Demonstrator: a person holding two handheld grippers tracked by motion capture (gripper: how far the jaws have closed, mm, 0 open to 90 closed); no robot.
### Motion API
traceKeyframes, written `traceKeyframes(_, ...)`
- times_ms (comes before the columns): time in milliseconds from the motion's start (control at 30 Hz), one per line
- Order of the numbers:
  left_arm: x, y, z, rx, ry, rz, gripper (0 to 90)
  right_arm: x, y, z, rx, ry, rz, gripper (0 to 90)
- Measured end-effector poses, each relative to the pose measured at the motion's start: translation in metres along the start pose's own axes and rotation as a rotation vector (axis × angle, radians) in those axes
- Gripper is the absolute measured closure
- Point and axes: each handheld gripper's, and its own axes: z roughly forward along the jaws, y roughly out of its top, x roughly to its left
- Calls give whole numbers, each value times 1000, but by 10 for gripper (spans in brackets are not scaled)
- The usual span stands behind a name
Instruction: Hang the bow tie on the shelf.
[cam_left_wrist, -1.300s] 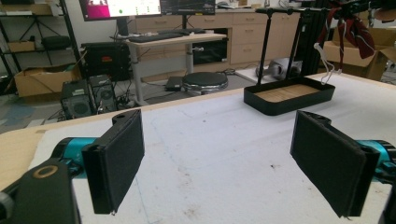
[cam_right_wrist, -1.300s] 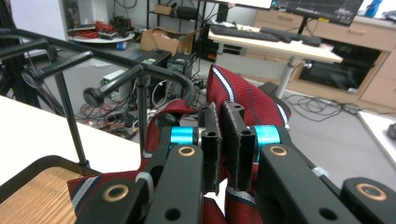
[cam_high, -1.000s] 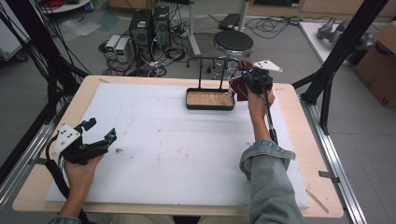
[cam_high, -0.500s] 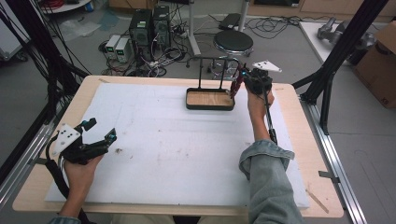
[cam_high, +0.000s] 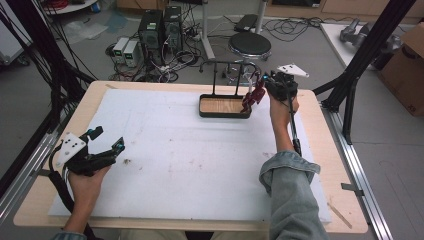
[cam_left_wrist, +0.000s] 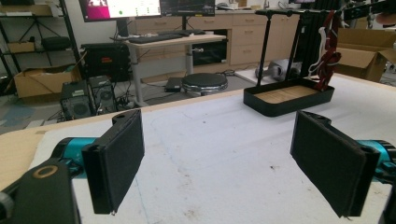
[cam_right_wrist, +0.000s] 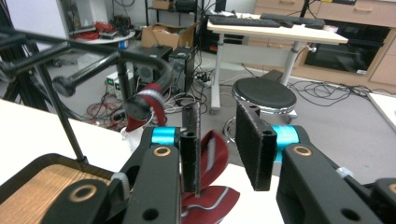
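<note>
Left gripper (cam_high: 107, 152): it is held low over the near-left part of the white mat (cam_high: 175, 165), well apart from the stand. In the left gripper view its jaws are spread wide and nothing is seen between them.

Tray stand (cam_high: 225, 106): a black tray with a wooden floor is set at the far middle of the mat. Thin black posts rise from it and a horizontal bar (cam_right_wrist: 93, 65) is carried across their tops.

Red strap (cam_high: 252, 95): a dark red band with pale edging is draped over the right end of the bar and hangs down beside the tray's right end. In the right gripper view its lower folds are seen below the jaws.

Right gripper (cam_high: 265, 86): it is held up at the bar's right end, just beside the strap. Its jaws are parted to a narrow gap. Part of the strap lies behind the left jaw, but nothing is seen clamped between the pads.

Handling: the strap is judged soft, limp and light, likely to swing or slide along the bar.

Hold: the flat hanging length below the bar is judged the best place to be pinched.
</note>
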Motion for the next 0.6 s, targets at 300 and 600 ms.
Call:
traceKeyframes(300,-2,0,0,0,1,3,178,-13,8,-19,-37,11,38,525)
traceKeyframes(600,-3,-2,-2,5,7,8,178,-21,22,-48,-98,8,40,310)
